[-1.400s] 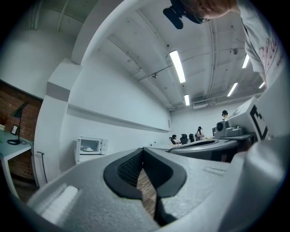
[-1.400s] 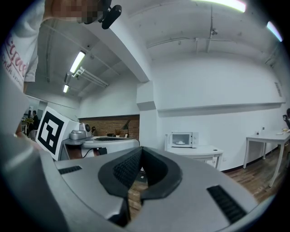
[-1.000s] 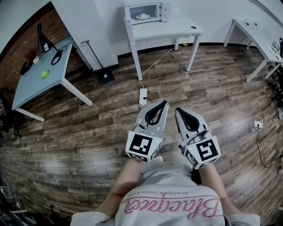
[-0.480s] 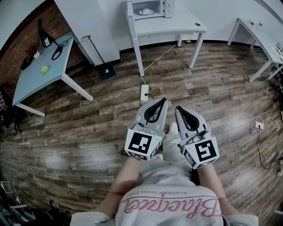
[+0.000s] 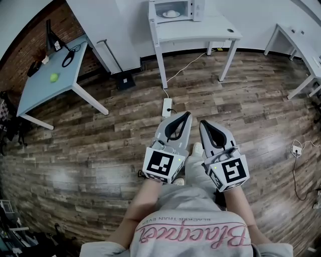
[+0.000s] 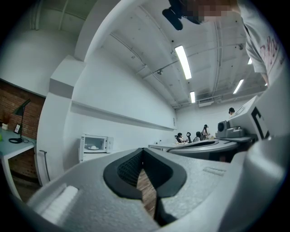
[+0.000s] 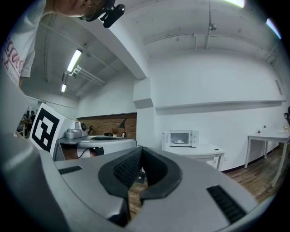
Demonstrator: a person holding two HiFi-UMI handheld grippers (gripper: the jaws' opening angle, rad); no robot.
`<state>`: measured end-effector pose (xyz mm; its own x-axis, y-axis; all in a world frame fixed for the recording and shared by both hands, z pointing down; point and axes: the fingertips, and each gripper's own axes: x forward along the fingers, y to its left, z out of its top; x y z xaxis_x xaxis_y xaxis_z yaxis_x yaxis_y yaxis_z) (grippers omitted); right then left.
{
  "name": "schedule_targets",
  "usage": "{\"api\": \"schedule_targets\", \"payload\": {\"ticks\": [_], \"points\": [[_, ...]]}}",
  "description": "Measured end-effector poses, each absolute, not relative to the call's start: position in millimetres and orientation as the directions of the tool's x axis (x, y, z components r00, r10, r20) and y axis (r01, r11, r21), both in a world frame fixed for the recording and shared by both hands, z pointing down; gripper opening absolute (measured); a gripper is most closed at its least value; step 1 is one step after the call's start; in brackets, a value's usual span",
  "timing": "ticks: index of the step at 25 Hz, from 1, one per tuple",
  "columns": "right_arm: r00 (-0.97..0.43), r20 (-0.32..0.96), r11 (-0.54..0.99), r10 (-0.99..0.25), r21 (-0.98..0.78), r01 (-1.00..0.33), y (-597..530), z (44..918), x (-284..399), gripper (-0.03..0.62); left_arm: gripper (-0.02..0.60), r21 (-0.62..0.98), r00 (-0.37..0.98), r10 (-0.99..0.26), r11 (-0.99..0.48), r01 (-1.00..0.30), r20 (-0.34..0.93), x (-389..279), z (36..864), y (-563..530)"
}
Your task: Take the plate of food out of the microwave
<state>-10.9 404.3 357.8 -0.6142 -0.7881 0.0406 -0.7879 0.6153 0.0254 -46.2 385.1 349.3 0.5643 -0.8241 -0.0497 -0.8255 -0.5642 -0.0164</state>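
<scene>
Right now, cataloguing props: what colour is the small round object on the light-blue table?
Small round object: yellow-green, best in head view.

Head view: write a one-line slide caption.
Left gripper and right gripper, both shut and empty, point toward the microwave on the far table, plate inside.

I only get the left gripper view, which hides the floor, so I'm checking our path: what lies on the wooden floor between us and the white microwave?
Observer: In the head view, a white power strip lies on the wooden floor straight ahead. A cable leads from it toward the white table.
Operator: Is the other gripper free?
Observer: Yes. The right gripper view shows the right gripper shut with nothing between its jaws.
Operator: Anything off to our left?
Observer: A small green ball sits on the pale blue table there.
</scene>
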Motion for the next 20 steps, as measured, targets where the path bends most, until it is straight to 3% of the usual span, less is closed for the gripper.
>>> {"api": "schedule_targets", "payload": {"ticks": [20], "points": [[-0.684, 0.032, 0.685, -0.729, 0.019, -0.728, 286, 348, -8, 0.011, 0.005, -0.037, 0.534, -0.845, -0.533, -0.845, -0.017, -34, 346, 273]]}}
